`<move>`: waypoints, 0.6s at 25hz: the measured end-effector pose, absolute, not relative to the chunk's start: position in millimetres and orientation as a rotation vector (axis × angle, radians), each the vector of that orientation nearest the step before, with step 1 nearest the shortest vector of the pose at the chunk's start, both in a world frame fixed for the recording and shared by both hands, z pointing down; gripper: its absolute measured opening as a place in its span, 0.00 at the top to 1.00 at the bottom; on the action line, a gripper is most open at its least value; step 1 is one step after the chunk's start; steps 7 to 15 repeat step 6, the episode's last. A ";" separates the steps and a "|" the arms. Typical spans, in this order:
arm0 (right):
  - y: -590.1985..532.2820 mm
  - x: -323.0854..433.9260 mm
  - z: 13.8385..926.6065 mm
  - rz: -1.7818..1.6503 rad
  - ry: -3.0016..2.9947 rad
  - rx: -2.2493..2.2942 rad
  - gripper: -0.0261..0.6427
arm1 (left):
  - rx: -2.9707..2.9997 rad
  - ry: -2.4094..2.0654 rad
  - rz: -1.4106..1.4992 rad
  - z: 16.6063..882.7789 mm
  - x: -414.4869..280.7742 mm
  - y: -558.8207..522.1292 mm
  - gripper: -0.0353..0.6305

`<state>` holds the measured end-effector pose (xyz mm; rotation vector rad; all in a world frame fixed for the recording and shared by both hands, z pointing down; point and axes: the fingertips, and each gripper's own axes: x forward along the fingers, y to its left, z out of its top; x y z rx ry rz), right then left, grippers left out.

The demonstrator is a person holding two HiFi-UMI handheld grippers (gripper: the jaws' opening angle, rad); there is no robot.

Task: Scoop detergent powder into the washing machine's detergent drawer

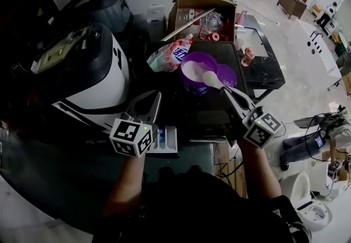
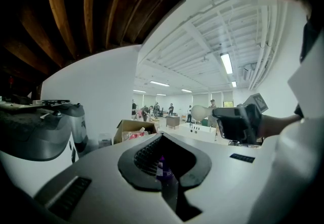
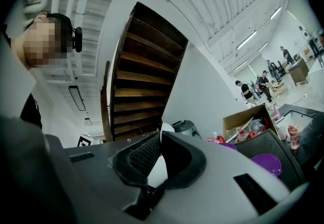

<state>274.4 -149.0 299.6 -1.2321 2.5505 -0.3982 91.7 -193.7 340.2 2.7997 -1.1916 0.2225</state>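
Two grippers — left gripper [image 1: 153, 98], right gripper [image 1: 229, 92]; one scoop [image 1: 211, 78], one purple tub [image 1: 195, 67], one lid [image 1: 227, 75], one detergent bag [image 1: 168, 55], one cardboard box [image 1: 201, 2].

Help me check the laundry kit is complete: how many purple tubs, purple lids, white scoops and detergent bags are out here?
Purple tub: 1
Purple lid: 1
White scoop: 1
Detergent bag: 1
Total: 4
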 end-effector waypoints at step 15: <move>-146.5 278.5 302.6 -0.406 2.540 -1.236 0.93 | 2.816 -1.171 0.240 339.1 100.9 -189.5 0.94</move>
